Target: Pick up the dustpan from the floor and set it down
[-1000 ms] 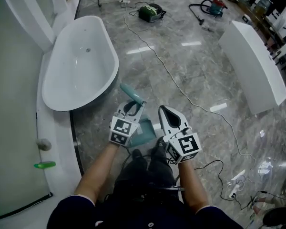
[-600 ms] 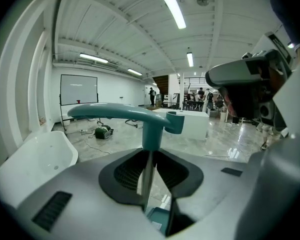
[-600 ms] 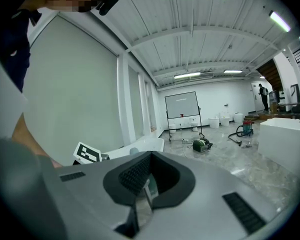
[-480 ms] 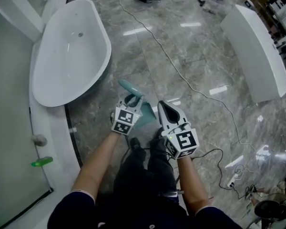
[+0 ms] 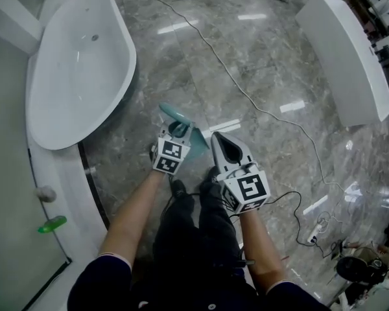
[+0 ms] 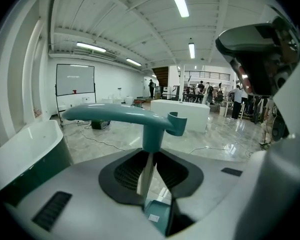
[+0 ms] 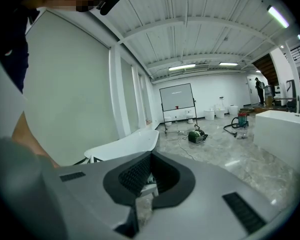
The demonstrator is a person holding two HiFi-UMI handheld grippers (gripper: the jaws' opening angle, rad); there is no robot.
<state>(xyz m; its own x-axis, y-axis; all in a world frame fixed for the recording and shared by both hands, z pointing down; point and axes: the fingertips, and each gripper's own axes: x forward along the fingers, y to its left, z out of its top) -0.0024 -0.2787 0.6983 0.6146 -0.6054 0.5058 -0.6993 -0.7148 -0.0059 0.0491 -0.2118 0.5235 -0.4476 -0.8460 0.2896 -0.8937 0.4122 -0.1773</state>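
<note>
Above the grey marble floor [image 5: 266,57], the head view shows the left gripper [image 5: 180,136] holding the teal dustpan [image 5: 175,115] near the white bathtub [image 5: 78,76], with the right gripper [image 5: 219,141] just beside it. Along the left gripper view, the left gripper [image 6: 150,158] has its jaws clamped on the dustpan [image 6: 151,131] at the upright stem under its crosswise handle. Along the right gripper view, the right gripper [image 7: 150,160] has its tips together with nothing between them, and the bathtub [image 7: 125,144] stands beyond.

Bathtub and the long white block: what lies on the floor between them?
One thin cable crosses the marble floor there, seen in the head view.
</note>
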